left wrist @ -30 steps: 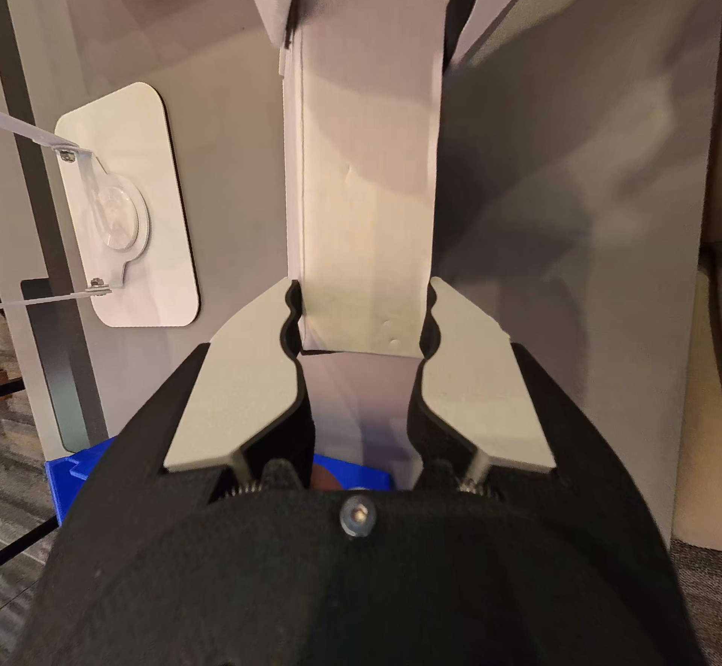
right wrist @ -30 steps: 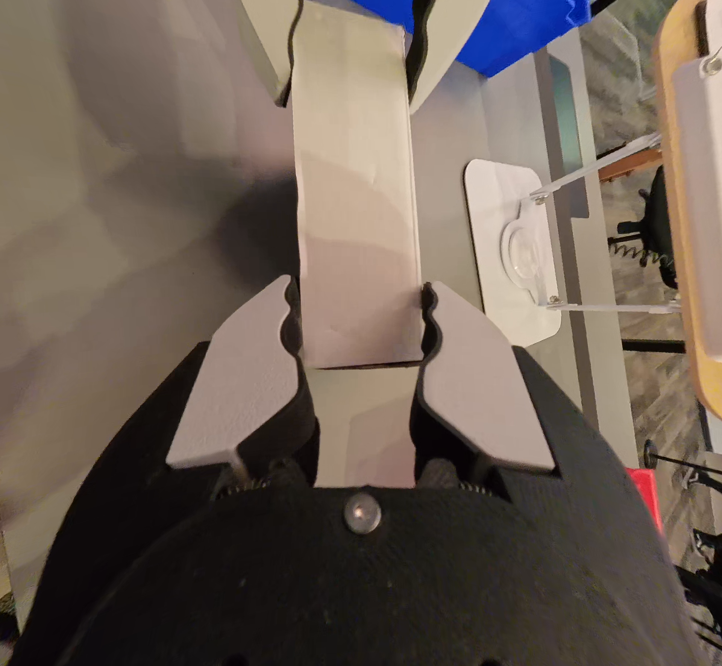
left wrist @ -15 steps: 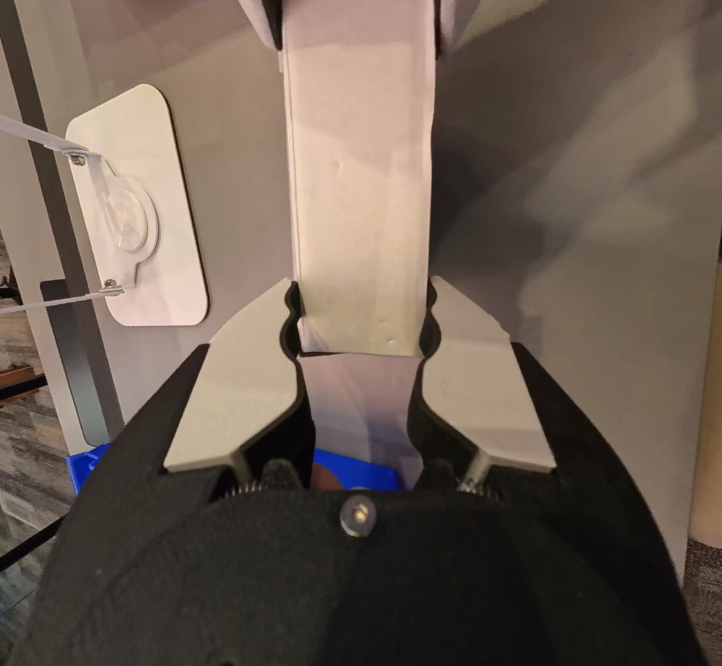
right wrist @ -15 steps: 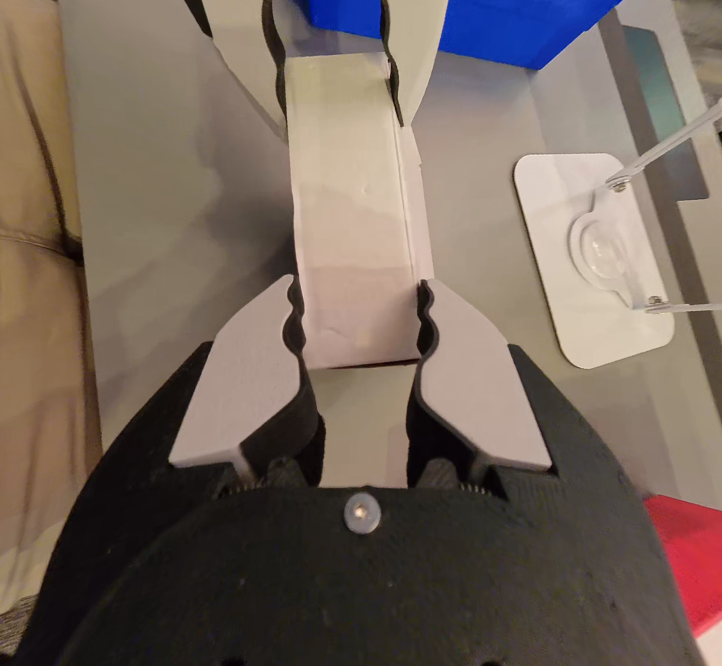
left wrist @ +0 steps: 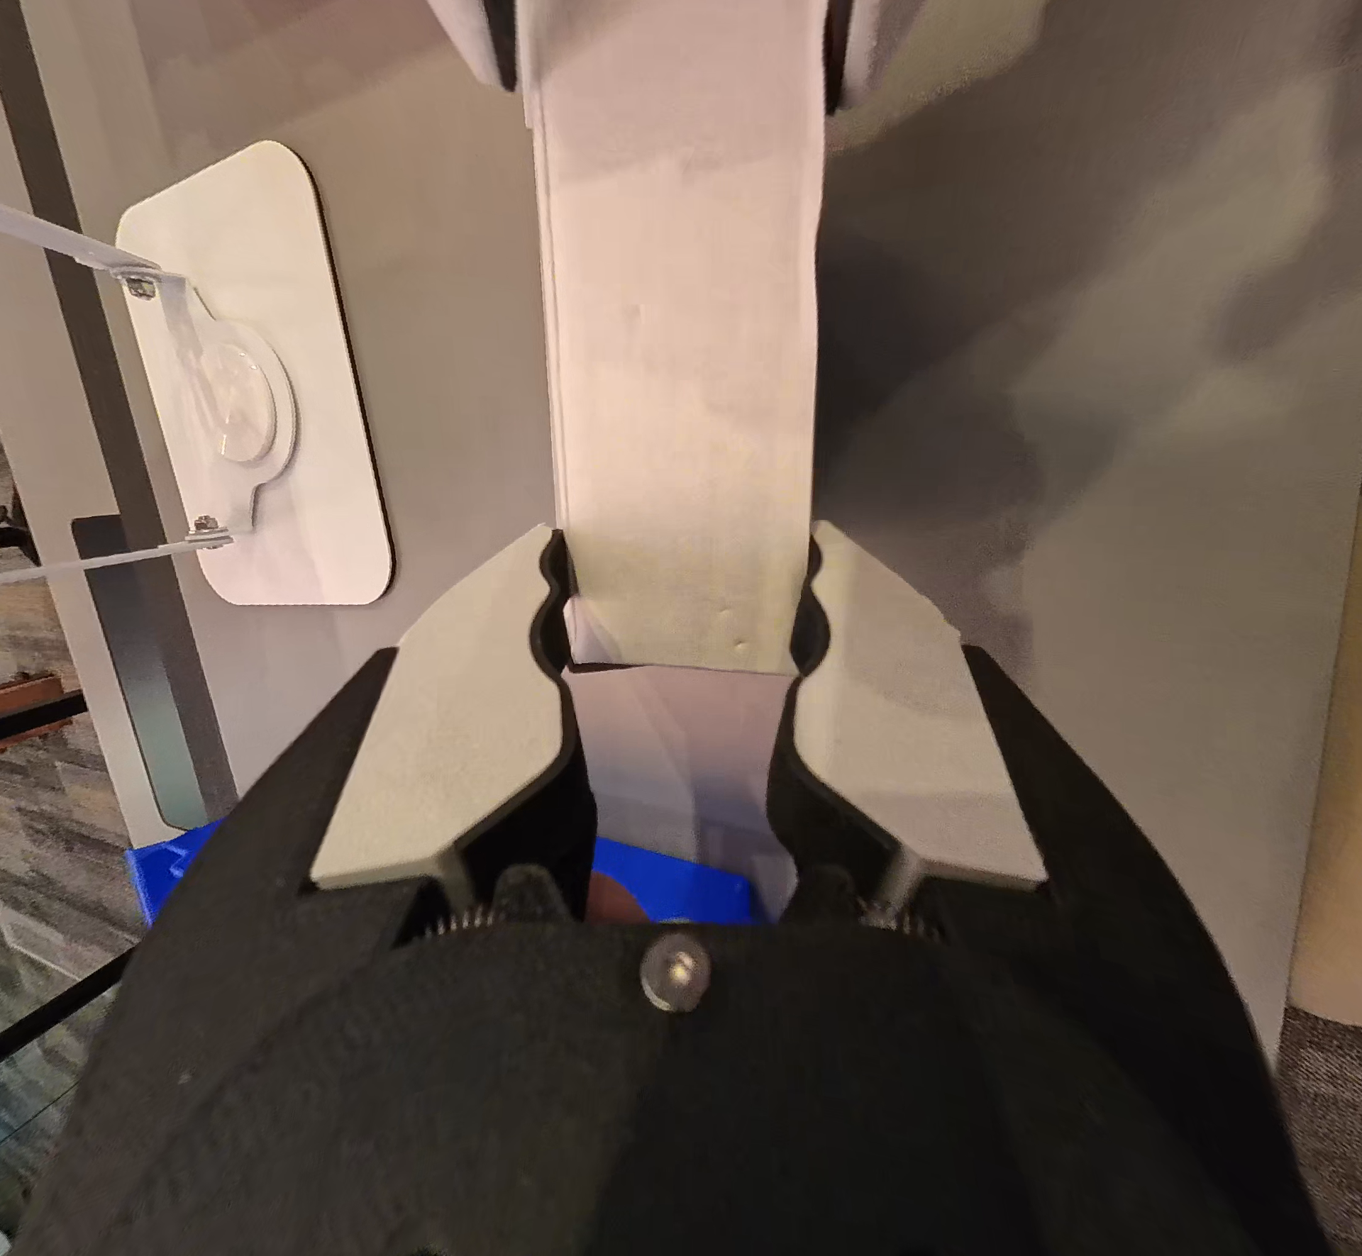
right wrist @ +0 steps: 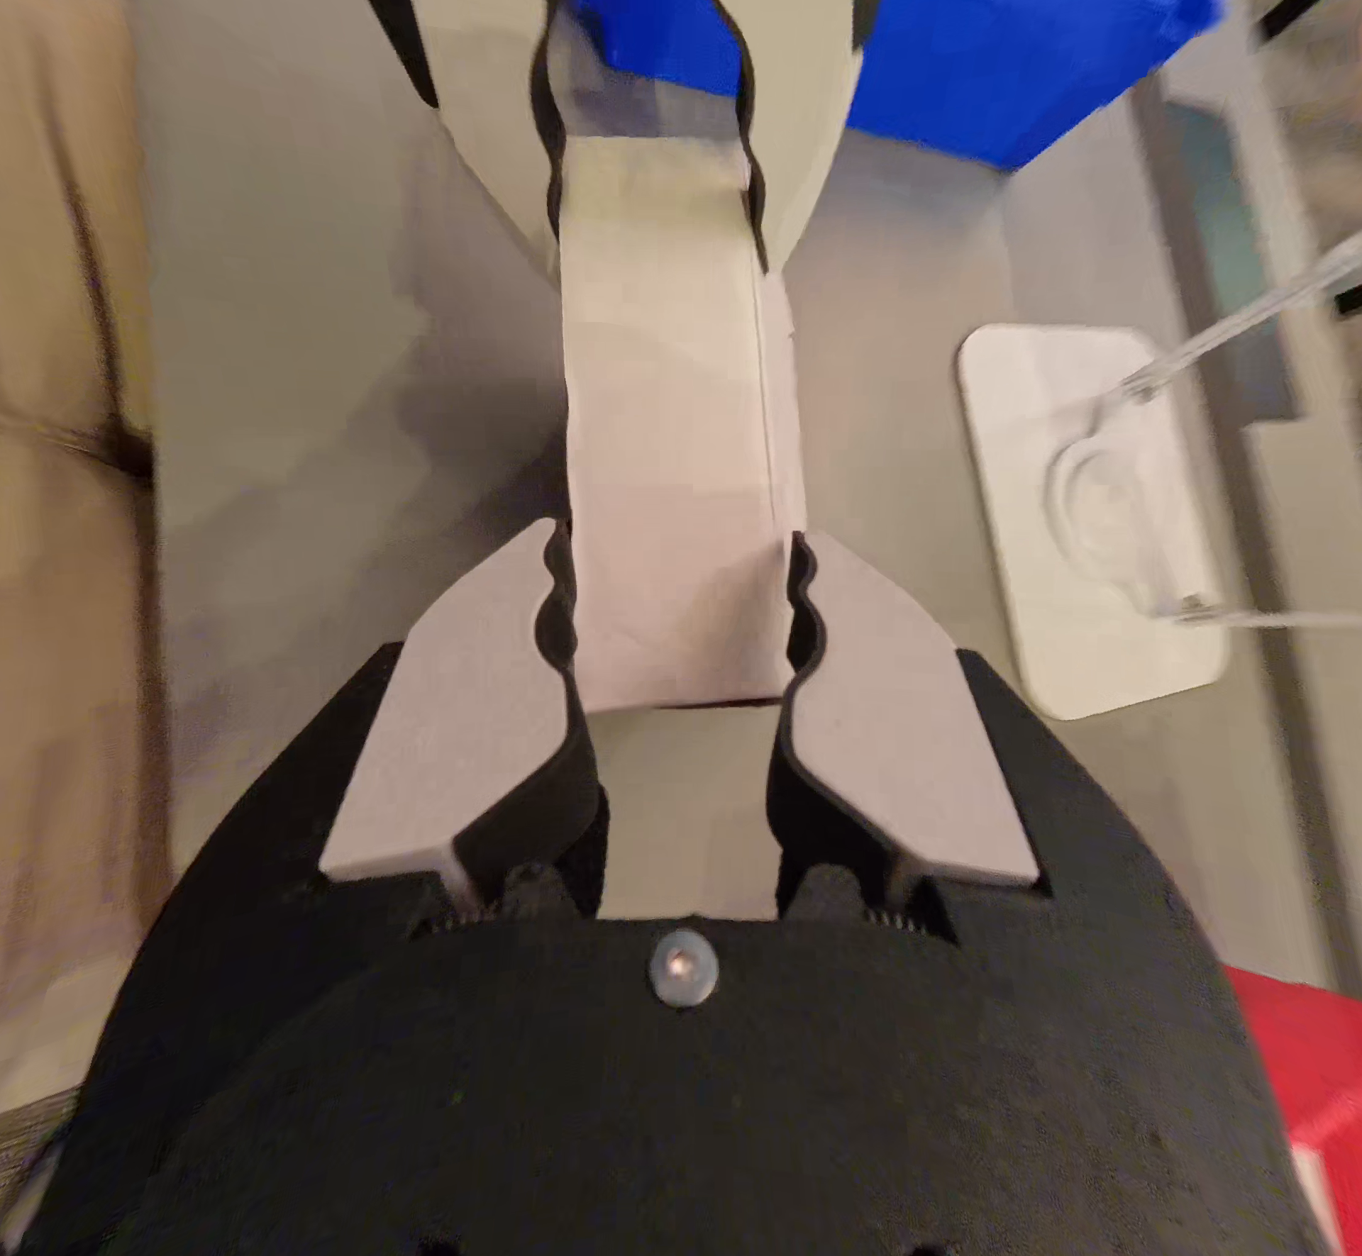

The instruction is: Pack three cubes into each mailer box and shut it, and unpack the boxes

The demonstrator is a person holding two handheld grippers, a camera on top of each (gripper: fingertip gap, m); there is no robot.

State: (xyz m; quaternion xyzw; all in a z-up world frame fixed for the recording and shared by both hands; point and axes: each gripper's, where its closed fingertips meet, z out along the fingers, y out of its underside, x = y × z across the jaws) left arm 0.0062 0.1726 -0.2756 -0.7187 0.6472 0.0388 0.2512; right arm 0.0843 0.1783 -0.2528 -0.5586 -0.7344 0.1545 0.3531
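Note:
A shut white mailer box [left wrist: 678,373] is held above the grey table [left wrist: 1069,373] by its two ends. My left gripper [left wrist: 682,543] is shut on the near end of the box. My right gripper [left wrist: 671,5] shows at the top of the left wrist view, clamped on the far end. In the right wrist view my right gripper [right wrist: 674,535] is shut on the box [right wrist: 663,447], and my left gripper [right wrist: 648,115] grips the opposite end. No cubes are visible.
A blue bin [right wrist: 995,27] stands at the table's far end, behind the left gripper; it also shows in the left wrist view [left wrist: 663,882]. A white plate with a clear mount [right wrist: 1091,521] lies on the table beside the box. A red object [right wrist: 1312,1073] and a beige cushion [right wrist: 51,336] flank the table. Spacing between my two grippers at the tips: around 9 centimeters.
Both grippers keep their hold on the box. The box has swung and shifted over the table; in the right wrist view the blue bin looms larger and the plate slid right.

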